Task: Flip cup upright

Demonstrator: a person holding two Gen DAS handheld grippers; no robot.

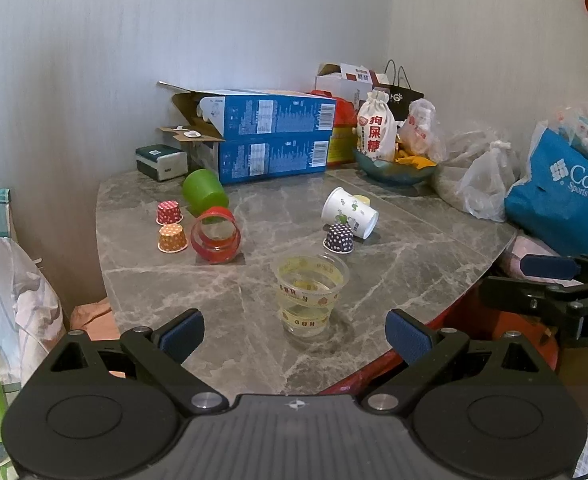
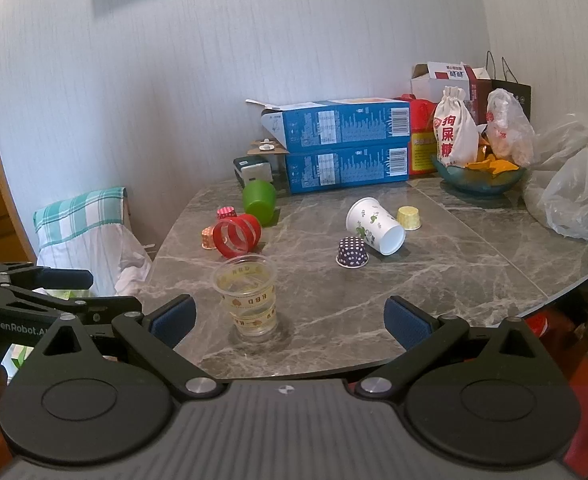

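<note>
Cups, left wrist view first: clear plastic cup [image 1: 310,294] stands upright near the front of the marble table [image 1: 414,264], mouth up, just beyond my left gripper [image 1: 296,338], whose jaws stand wide apart and hold nothing. I judge that one done. Left to do, as I read it: white paper cup [image 1: 349,212] lying on its side at mid-table, red-rimmed clear cup [image 1: 215,233] on its side to the left, green cup [image 1: 205,191] tipped over behind it. Small paper baking cups, red [image 1: 169,212], orange [image 1: 172,238] and dark dotted [image 1: 339,238], sit mouth-down. Far side: stacked blue boxes [image 1: 270,136] against the white wall, a bowl of snacks [image 1: 396,168], plastic bags to the right. Right wrist view: right gripper [image 2: 290,320] also spread wide and empty, hovering at the near table edge; clear plastic cup upright just ahead and left of centre; white paper cup farther off, mouth toward me, beside a yellow baking cup [image 2: 409,217]. A checked cloth [image 2: 80,212] drapes something left of the table.
</note>
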